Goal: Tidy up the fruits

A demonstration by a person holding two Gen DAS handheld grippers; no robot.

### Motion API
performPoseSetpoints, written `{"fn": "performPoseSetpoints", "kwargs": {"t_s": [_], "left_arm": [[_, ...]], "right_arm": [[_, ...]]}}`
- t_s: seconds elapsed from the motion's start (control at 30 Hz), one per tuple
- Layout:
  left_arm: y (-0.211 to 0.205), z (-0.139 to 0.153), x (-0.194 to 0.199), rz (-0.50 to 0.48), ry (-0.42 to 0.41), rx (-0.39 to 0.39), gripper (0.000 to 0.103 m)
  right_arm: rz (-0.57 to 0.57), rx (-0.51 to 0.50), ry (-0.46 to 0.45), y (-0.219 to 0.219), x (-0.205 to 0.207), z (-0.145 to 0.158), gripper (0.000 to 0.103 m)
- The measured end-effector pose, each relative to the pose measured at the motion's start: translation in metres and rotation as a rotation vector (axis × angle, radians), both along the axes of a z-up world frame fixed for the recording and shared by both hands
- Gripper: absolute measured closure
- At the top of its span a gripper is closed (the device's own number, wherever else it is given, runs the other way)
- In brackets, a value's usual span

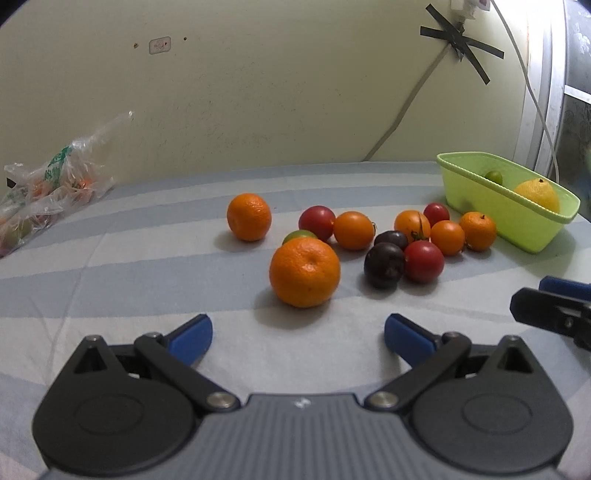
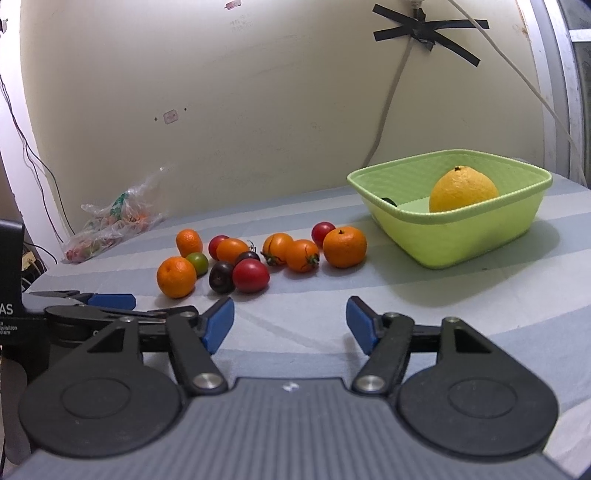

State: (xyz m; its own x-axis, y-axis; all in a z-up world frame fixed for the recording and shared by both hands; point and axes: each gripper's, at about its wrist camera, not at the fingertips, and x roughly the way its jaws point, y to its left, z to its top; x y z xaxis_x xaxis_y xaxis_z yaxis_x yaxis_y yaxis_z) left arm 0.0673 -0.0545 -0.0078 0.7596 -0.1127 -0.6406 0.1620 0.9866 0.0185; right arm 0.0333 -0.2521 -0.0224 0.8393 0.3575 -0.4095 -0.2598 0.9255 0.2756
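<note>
Several small fruits lie on a striped cloth: mandarins [image 1: 304,272] [image 2: 344,246], red tomatoes [image 1: 423,261] [image 2: 250,275], orange tomatoes [image 1: 353,230] [image 2: 301,255], dark plums [image 1: 384,264] [image 2: 221,277] and a green one [image 2: 197,261]. A light green basket [image 1: 532,225] [image 2: 480,229] at the right holds a yellow citrus [image 1: 538,194] [image 2: 463,190] and a small green fruit [image 1: 494,176]. My left gripper [image 1: 298,338] is open and empty, just short of the nearest mandarin. My right gripper [image 2: 290,326] is open and empty, in front of the fruits; it also shows in the left wrist view [image 1: 554,306].
A clear plastic bag [image 1: 48,184] [image 2: 110,225] with more fruit lies at the far left by the wall. Cables taped with black tape [image 1: 460,40] [image 2: 424,29] run down the wall behind the basket. My left gripper's fingers [image 2: 110,301] show at the right wrist view's left edge.
</note>
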Motion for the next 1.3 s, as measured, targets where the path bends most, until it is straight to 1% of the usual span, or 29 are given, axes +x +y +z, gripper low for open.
{"fn": "performPoseSetpoints", "kwargs": {"t_s": [0.3,0.5,0.63,0.73,0.9,1.07,1.3], "left_arm": [[0.000,0.000,0.000,0.001,0.000,0.000,0.000],[0.001,-0.001,0.000,0.001,0.000,-0.001,0.000],[0.002,0.000,0.000,0.010,0.002,-0.002,0.000],[0.002,0.000,-0.011,0.029,0.000,-0.005,0.000],[0.002,0.002,-0.027,0.027,0.010,-0.002,0.000],[-0.001,0.000,-0.042,0.034,-0.001,0.004,0.000],[-0.002,0.002,-0.041,0.041,0.013,0.017,0.000]], "right_arm": [[0.032,0.013,-0.003,-0.001,0.004,0.000,0.034],[0.043,0.038,-0.025,-0.004,0.001,0.001,0.033],[0.045,0.051,-0.042,-0.006,-0.002,0.001,0.029],[0.044,0.058,-0.046,-0.007,-0.002,0.002,0.028],[0.047,0.048,-0.046,-0.005,-0.002,0.002,0.028],[0.036,0.049,-0.043,-0.006,-0.002,0.001,0.027],[0.035,0.048,-0.044,-0.006,-0.002,0.001,0.026]]}}
